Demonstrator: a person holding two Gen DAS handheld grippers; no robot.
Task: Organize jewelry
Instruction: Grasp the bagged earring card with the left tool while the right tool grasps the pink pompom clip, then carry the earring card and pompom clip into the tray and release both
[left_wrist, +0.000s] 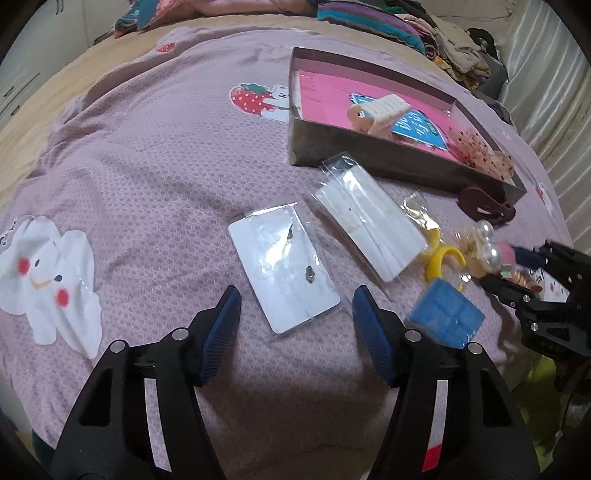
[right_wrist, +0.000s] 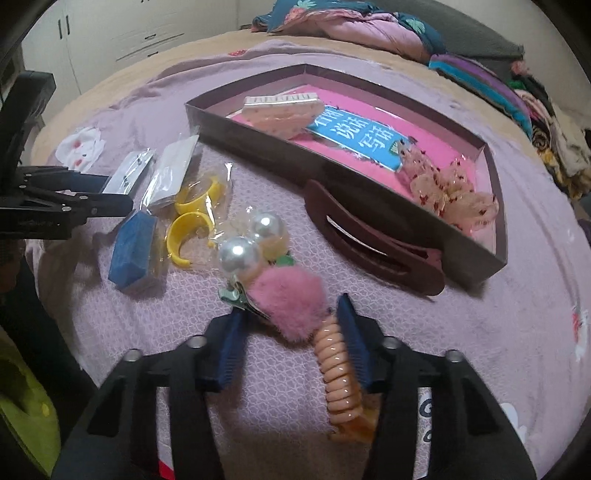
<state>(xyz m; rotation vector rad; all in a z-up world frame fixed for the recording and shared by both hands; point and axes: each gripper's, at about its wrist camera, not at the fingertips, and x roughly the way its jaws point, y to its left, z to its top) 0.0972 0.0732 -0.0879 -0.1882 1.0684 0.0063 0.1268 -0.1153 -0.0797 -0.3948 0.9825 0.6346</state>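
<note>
- My left gripper, blue-padded jaws apart, hangs over the near end of a white earring card sealed in a clear plastic sleeve; the pads do not touch it.
- My right gripper straddles a fluffy pink pom-pom hair clip on a metal clasp and a coiled peach spiral hair tie. The coil lies against the right-hand pad; whether the left pad presses the clip I cannot tell.
- Just past the pom-pom sit two large white pearl beads on a peach ornament.
- To their left lie a small blue rectangular box and yellow plastic hoop earrings in a crinkled clear bag.
- A second white card pack in a clear sleeve lies beyond the first, angled toward the tray.
- A dark brown oval hair clip with a long slot rests against the tray's near wall.
- The shallow brown cardboard tray with a pink lining holds a cream and peach claw clip and a peach mesh scrunchie dotted red.
- Everything rests on a mauve quilted bedspread printed with strawberries and white cartoon animals.
- Folded clothes pile up along the far edge.
</note>
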